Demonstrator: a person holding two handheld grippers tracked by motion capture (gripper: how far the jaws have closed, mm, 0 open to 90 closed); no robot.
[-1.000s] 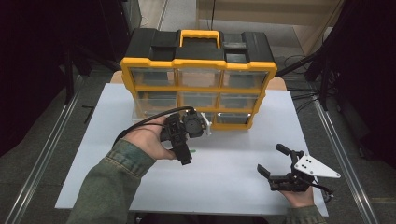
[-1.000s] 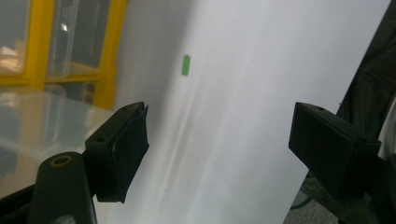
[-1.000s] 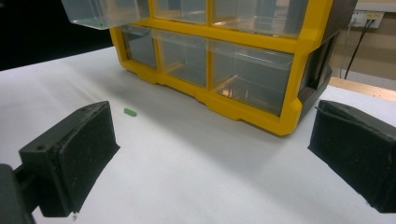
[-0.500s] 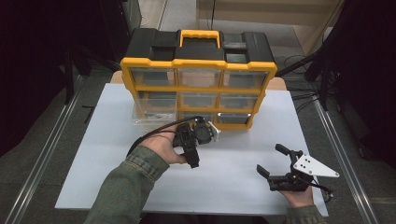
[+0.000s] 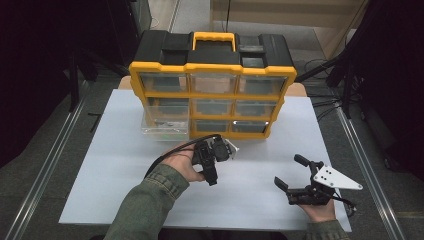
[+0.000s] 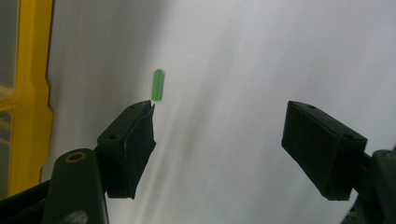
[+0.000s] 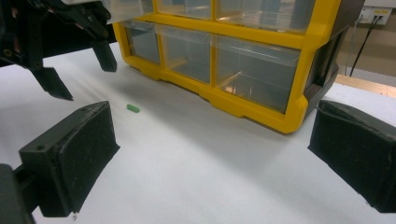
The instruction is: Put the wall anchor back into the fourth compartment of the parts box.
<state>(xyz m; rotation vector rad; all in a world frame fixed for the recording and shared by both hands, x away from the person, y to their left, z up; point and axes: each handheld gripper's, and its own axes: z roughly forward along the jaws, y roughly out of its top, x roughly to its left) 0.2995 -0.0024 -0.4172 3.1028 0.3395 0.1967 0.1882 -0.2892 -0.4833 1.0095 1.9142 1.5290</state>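
Lying on my white surface (image 7: 196,177) is a small green capsule-shaped piece (image 6: 158,85), perhaps plastic, near the yellow-and-black organiser with clear drawers (image 5: 212,90). My left claw (image 6: 233,140) hangs over it, jaws spread. My right claw (image 5: 295,172) rests well apart, also spread.
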